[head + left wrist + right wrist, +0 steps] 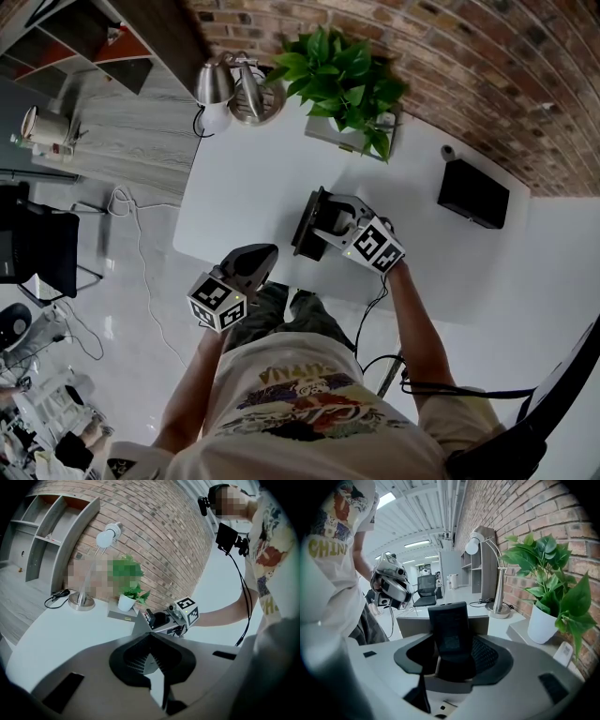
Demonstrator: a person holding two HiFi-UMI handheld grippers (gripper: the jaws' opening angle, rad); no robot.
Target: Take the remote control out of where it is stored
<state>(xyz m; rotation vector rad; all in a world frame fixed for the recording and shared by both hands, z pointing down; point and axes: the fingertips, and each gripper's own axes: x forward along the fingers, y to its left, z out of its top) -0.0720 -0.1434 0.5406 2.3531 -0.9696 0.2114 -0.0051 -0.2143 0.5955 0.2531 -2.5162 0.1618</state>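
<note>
**First:** White table [234, 178] is stretching out beneath a brick wall [487, 56]. Where is the remote control sitting?

**Second:** The remote control [449, 620] is standing upright in a grey holder [139, 626] at the table's near edge. Its upper part is poking out above the holder's rim.

**First:** Is anything gripping it?

**Second:** The right gripper [451, 656] is clamping it, with both jaws pressing on the sides of the dark body. The gripper is reaching in from the right of the holder.

**First:** And the other one?

**Second:** The left gripper [261, 255] is hovering off the table's near edge, to the left of the holder and above the person's lap. Its jaws are sitting almost together, with only a thin sliver showing between them. They are holding nothing.

**First:** What is lying farther out?

**Second:** A potted plant [342, 84] is standing at the far edge against the bricks. A desk lamp [230, 89] is leaning just to its left. A black box [473, 194] is resting far to the right, well apart from the holder. An office chair [37, 248] is standing on the floor to the left of the table.
</note>
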